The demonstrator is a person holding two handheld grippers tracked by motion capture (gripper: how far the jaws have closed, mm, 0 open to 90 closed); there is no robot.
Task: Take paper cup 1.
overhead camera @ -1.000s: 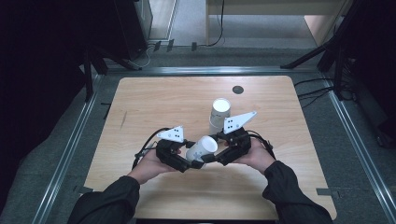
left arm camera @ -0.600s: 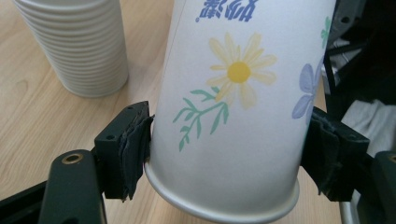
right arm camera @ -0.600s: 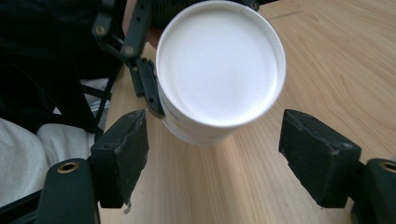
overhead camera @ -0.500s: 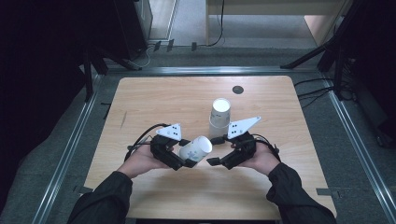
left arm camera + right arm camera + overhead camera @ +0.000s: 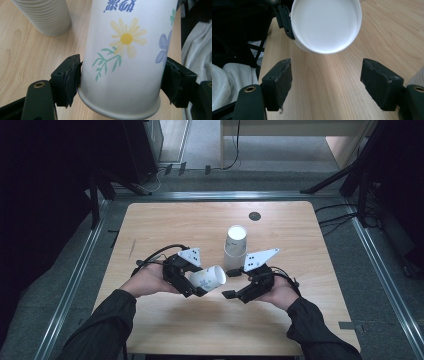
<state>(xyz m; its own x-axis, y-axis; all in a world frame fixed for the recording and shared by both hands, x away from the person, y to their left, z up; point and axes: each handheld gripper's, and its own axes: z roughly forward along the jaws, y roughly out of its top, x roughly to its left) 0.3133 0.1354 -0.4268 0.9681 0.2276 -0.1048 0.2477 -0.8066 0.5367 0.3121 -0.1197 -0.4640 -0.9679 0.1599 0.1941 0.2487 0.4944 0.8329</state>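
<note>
A white paper cup (image 5: 209, 277) printed with flowers lies tilted in my left gripper (image 5: 194, 282), its mouth turned to the right. In the left gripper view both pads (image 5: 72, 75) press on the cup (image 5: 125, 50) near its base rim, so the left gripper (image 5: 120, 80) is shut on it. My right gripper (image 5: 231, 283) stands open just right of the cup's mouth, apart from it. The right gripper view shows the right gripper (image 5: 327, 80) with wide jaws over bare wood, and the cup's white inside (image 5: 325, 25) above them.
A stack of nested paper cups (image 5: 235, 242) stands upright mid-table, just behind both grippers, and its ribbed rims (image 5: 45, 17) show in the left gripper view. The wooden table (image 5: 175, 225) has a small dark round hole (image 5: 254, 216) at the back. A metal frame borders the table.
My left gripper has lifted the cup a little and drawn it left. A gap has opened between the cup's mouth and the right gripper, which has hardly moved.
</note>
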